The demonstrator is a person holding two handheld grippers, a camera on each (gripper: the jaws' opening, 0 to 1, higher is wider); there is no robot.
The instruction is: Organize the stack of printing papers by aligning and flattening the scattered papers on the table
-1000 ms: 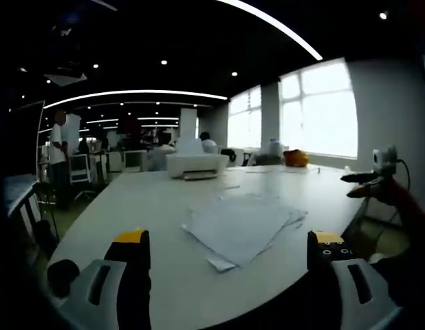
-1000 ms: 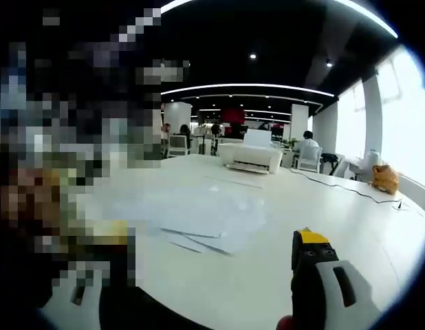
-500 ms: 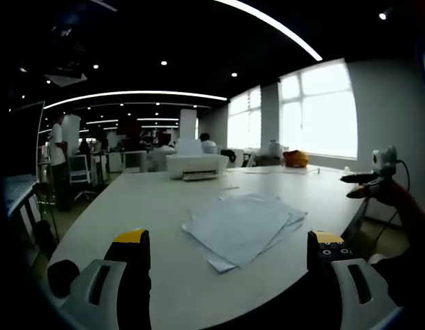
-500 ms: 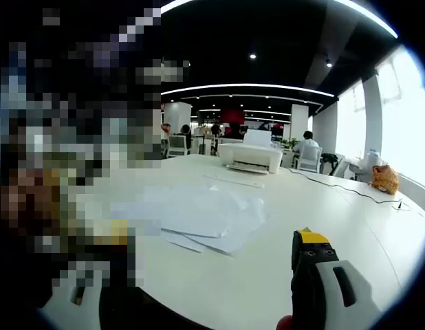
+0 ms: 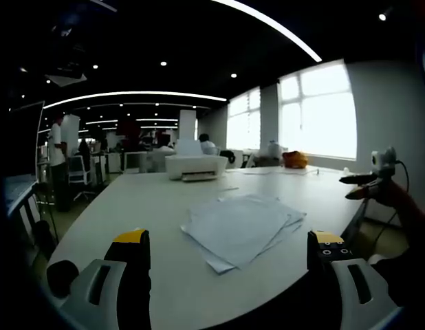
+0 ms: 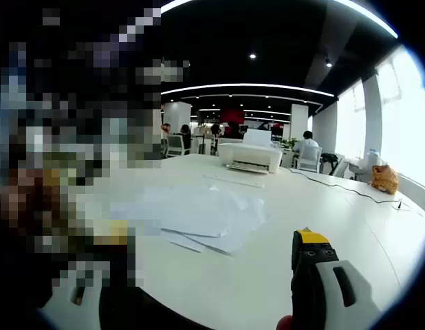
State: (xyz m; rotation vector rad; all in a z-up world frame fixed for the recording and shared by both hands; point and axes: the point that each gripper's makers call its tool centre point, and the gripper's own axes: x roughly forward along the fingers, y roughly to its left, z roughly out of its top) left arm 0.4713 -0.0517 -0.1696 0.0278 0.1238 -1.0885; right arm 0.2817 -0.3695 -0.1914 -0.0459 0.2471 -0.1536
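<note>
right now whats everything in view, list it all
papers: one loose pile, white, fanned out of line, on the near half of the table
table: one, white, large
printer: one, white, far end of the table, a sheet lying in front of it
orange thing: one, by the window, too small to tell what it is
cable: one, dark, running across the table
people: several, far off among desks and chairs
left claw: yellow-tipped, open, above the table edge
right claw: one yellow-tipped jaw visible

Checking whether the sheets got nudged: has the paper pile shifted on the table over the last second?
No. The paper pile lies at the same spot relative to the printer, untouched on the table.
</note>
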